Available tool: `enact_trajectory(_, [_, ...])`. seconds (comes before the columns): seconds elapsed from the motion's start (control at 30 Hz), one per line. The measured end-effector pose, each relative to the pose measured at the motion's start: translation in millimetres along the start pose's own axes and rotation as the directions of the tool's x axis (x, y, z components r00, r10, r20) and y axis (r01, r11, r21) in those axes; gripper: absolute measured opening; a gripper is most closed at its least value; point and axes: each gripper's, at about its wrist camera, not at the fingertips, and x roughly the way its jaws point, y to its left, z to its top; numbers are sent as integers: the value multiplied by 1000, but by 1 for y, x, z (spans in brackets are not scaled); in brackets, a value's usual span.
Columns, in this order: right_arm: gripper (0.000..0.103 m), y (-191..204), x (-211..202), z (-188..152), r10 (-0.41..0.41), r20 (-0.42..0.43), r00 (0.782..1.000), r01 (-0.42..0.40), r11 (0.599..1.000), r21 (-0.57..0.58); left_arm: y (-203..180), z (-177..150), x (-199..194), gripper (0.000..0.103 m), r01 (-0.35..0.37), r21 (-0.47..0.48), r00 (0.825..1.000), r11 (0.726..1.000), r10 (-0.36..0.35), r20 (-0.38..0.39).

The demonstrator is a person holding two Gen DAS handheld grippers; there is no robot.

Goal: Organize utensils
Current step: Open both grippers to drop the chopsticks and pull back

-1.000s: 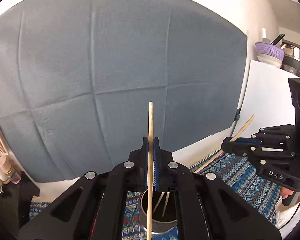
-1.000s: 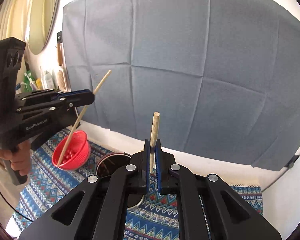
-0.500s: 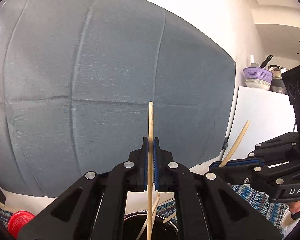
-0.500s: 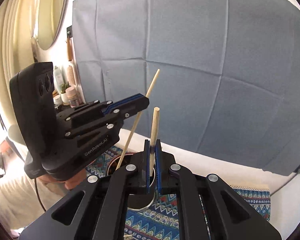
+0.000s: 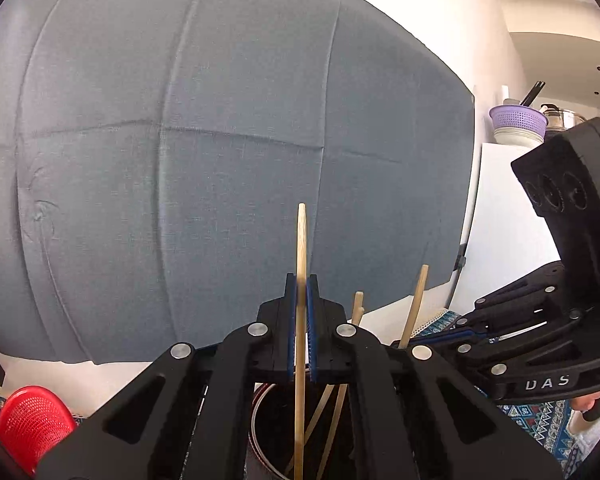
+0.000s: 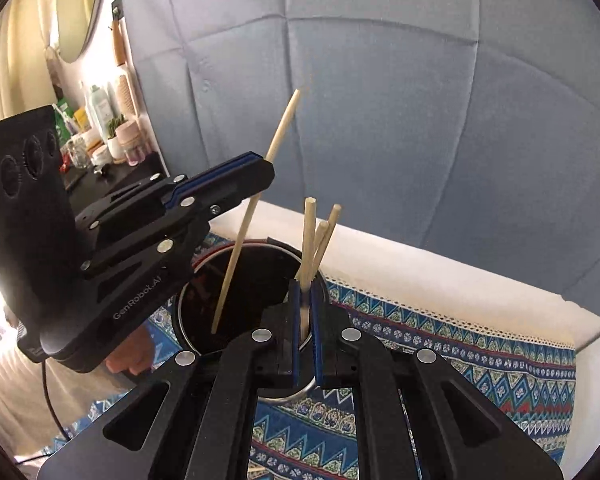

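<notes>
black tool point(image 6: 306, 312), blue pads point(image 5: 291, 328)

Right gripper point(image 6: 307, 328) clamped on wooden chopstick point(image 6: 308, 240) above dark metal-rimmed cup point(image 6: 188, 300); two more chopsticks point(image 6: 327, 232) lean inside; left gripper point(image 6: 256, 174) pinches slanted chopstick point(image 6: 256, 208), lower tip in cup; patterned tablecloth point(image 6: 440, 360) beneath; blue backdrop cloth point(image 6: 380, 100) behind.
</notes>
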Motion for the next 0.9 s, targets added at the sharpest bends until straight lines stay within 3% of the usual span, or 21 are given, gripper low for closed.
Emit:
enact_trajectory(0.23, [7, -4, 4, -8, 12, -22, 1000, -11, 999, 35, 6, -3, -9, 6, -21, -2, 999, 1000, 21, -26])
enact_trajectory(0.33, [8, -5, -3, -9, 10, -21, 1000, -9, 999, 47, 5, 4, -17, 23, -36, 10, 999, 999, 37, -37])
enact_trajectory(0.4, [15, -4, -11, -10, 2, -14, 1000, -1, 999, 49, 2, 9, -24, 29, -59, 29, 998, 998, 60, -30])
enact_trajectory(0.47, [40, -7, -24, -13, -11, 0, 1000, 11, 999, 53, -1, 15, -31, 39, -72, 49, 997, 996, 74, -33])
enact_trajectory(0.5, [44, -7, -29, -14, -20, 5, 1000, 20, 998, 61, -3, 17, -35, 48, -81, 59, 996, 995, 84, -37])
enact_trajectory(0.7, [63, -13, -57, -21, -60, 29, 998, 57, 993, 104, -20, 30, -61, 68, -110, 117, 993, 987, 115, -33])
enact_trajectory(0.8, [75, -13, -69, -26, -72, 35, 997, 68, 990, 120, -26, 35, -75, 90, -118, 127, 992, 985, 123, -35])
enact_trajectory(0.9, [83, -10, -79, -31, -90, 37, 995, 85, 990, 110, -33, 37, -90, 97, -118, 135, 992, 984, 123, -27])
